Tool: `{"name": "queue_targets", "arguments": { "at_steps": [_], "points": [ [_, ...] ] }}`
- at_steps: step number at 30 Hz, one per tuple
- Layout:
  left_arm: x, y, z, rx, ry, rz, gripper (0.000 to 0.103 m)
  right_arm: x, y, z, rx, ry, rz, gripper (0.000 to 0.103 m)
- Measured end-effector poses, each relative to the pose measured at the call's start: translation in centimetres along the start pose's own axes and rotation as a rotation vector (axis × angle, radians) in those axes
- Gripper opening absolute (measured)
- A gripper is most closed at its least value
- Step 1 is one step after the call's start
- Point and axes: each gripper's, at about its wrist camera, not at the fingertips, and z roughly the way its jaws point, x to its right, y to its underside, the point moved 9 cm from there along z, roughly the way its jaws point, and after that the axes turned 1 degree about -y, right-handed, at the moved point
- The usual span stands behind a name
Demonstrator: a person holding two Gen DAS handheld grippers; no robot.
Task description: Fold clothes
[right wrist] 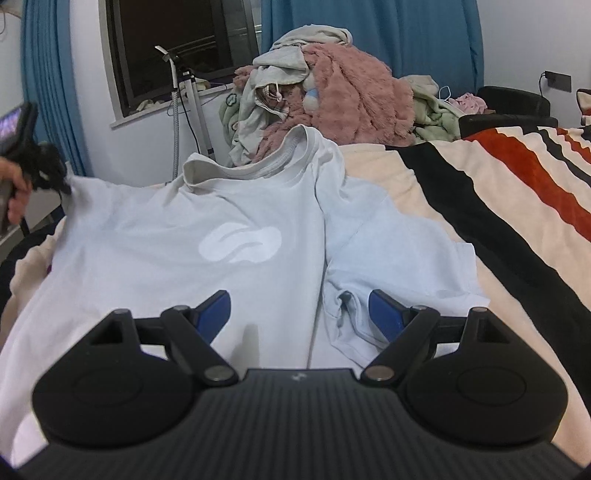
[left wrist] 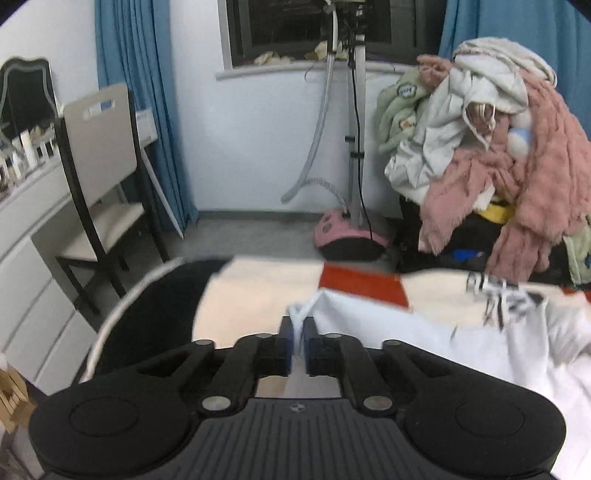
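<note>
Item: white T-shirt (right wrist: 236, 236), pale oval print on the chest, ribbed collar at the far end. Lies spread on the bed, on a striped blanket (right wrist: 517, 192) (cream w/ black and red-orange bands). Right part of shirt folded/bunched, short sleeve w/ hem lying toward the blanket's black band. Left edge lifted off the bed into a peak.

Left gripper (left wrist: 297, 328): jaws nearly closed, blue pads pinching a thin fold of the white fabric between them. In the right wrist view same gripper appears far left, a hand (right wrist: 14, 192) on its handle, shirt edge drawn up to it. Left view motion-blurred, so fabric detail is soft.

Right gripper (right wrist: 299, 314): jaws wide apart, nothing clamped. Sits low over the near part of the shirt; left pad over the main body, right pad beside the folded sleeve. Contact w/ cloth: can't tell.

Surroundings:
- Clothes pile (right wrist: 332, 96) beyond bed's far end: pink fluffy piece, grey-white hoodie, pale green piece.
- Garment steamer (left wrist: 351, 236), pink base on floor, pole and hose upright, left of pile.
- Dark window (left wrist: 288, 26) behind it, blue curtains (left wrist: 136, 92) either side.
- Chair (left wrist: 103, 177), pale seat, black frame, at a white dresser (left wrist: 33, 266) w/ mirror and small bottles.
</note>
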Motion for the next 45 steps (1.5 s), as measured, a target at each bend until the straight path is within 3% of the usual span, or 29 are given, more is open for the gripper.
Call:
{"name": "queue_targets", "arguments": {
  "at_steps": [4, 5, 7, 11, 16, 20, 23, 25, 31, 33, 35, 36, 40, 45],
  "points": [
    [-0.5, 3.8, -2.5, -0.06, 0.063, -0.014, 0.027, -0.4, -0.2, 0.0, 0.011, -0.019, -0.009, 0.083],
    [-0.6, 5.0, -3.8, -0.068, 0.072, -0.002, 0.034, -0.5, -0.2, -0.1, 0.013, -0.022, -0.011, 0.083],
    [-1.0, 7.8, -7.5, -0.09, 0.093, 0.013, 0.038, -0.6, -0.3, -0.3, 0.018, -0.028, -0.014, 0.083],
    [-1.1, 14.3, -15.7, -0.147, 0.155, 0.051, 0.042, -0.6, -0.8, -1.7, 0.049, -0.025, -0.028, 0.083],
    [-0.6, 24.7, -26.3, -0.254, 0.273, 0.1, 0.042, -0.4, -1.2, -4.0, 0.075, -0.013, -0.045, 0.083],
    [1.0, 33.5, -30.9, -0.407, 0.315, 0.189, 0.042, -0.3, -1.1, -6.5, 0.081, 0.023, -0.093, 0.083],
    [2.2, 38.0, -32.4, -0.473, 0.289, 0.265, 0.042, -0.2, -0.9, -8.6, 0.084, 0.046, -0.114, 0.083],
    [3.0, 39.2, -33.2, -0.448, 0.261, 0.337, 0.045, 0.1, -0.8, -10.2, 0.086, 0.045, -0.102, 0.083],
    [4.4, 40.6, -34.1, -0.432, 0.218, 0.416, 0.047, 0.8, -1.1, -13.4, 0.116, 0.063, -0.078, 0.083],
    [4.9, 40.9, -34.6, -0.427, 0.213, 0.441, 0.037, 1.1, -1.3, -14.0, 0.125, 0.071, -0.072, 0.083],
    [5.0, 41.2, -35.5, -0.425, 0.217, 0.453, 0.006, 1.2, -1.2, -14.0, 0.123, 0.073, -0.069, 0.083],
    [5.0, 41.4, -36.0, -0.423, 0.22, 0.459, 0.003, 1.2, -1.1, -13.9, 0.12, 0.071, -0.07, 0.083],
    [3.2, 41.1, -38.9, -0.439, 0.268, 0.428, 0.002, 1.1, -0.9, -13.7, 0.11, 0.059, -0.071, 0.083],
    [-2.5, 38.7, -41.9, -0.492, 0.296, 0.274, 0.002, 0.7, -0.9, -13.7, 0.111, 0.031, -0.063, 0.083]
  ]
}}
